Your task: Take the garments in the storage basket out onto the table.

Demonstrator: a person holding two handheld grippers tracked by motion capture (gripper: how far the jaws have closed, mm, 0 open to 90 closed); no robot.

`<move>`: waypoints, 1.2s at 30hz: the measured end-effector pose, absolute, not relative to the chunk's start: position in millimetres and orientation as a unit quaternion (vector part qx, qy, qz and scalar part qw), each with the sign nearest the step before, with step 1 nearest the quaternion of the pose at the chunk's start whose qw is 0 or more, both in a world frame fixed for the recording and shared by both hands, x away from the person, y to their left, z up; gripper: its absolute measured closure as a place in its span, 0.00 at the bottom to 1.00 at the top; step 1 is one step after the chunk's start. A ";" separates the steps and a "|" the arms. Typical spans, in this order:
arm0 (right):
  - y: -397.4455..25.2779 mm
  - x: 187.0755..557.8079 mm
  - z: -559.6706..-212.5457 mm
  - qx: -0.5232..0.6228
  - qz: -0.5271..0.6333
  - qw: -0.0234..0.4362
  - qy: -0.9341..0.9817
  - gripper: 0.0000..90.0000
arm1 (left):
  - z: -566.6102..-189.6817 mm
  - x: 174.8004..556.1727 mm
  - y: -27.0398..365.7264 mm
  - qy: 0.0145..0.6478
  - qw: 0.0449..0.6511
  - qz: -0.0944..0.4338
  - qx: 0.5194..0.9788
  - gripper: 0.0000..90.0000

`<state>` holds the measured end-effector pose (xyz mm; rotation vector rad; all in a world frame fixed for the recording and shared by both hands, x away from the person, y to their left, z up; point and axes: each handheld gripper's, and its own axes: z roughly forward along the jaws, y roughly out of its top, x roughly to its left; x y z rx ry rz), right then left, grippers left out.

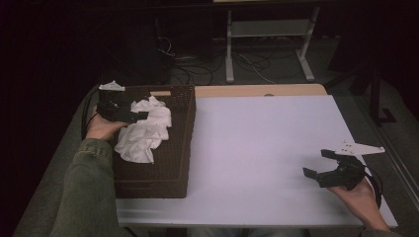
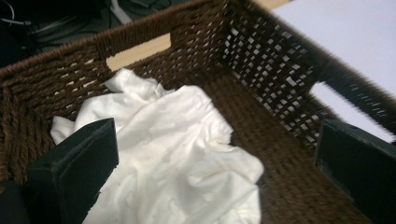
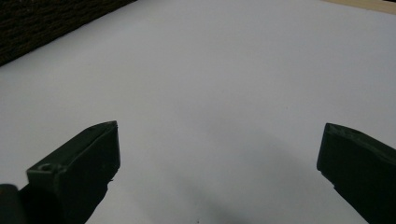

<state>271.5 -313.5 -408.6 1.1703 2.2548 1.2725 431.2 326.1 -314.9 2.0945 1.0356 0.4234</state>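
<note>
Fingers (image 2: 74, 172) of both grippers gape; crumpled white cloth (image 2: 173, 154) fills the basket (image 2: 280, 84).

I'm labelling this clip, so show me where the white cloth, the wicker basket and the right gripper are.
white cloth (image 2: 177, 154), left gripper view, middle of the crumpled fabric.
wicker basket (image 1: 183, 133), high view, its right wall.
right gripper (image 1: 318, 164), high view, midway between its open fingertips.
</note>
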 end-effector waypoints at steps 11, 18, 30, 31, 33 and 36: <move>-311.5 270.7 -409.4 0.405 0.441 0.148 0.787 0.00 | -340.1 464.6 324.6 0.422 0.343 0.161 0.823 0.00; -310.8 270.3 -410.6 0.409 0.441 0.145 0.786 0.00 | -348.1 480.0 319.2 0.434 0.319 0.159 0.827 0.02; -308.6 269.1 -411.2 0.406 0.440 0.144 0.788 0.00 | -357.2 485.7 314.8 0.466 0.308 0.159 0.814 0.06; -308.6 269.1 -411.2 0.406 0.440 0.144 0.788 0.00 | -357.2 485.7 314.8 0.466 0.308 0.159 0.814 0.07; -308.4 269.3 -411.5 0.406 0.439 0.143 0.789 0.00 | -361.8 486.5 310.8 0.462 0.285 0.159 0.825 0.08; -308.0 268.9 -411.6 0.405 0.440 0.143 0.789 0.00 | -366.7 486.4 306.6 0.456 0.264 0.161 0.835 0.10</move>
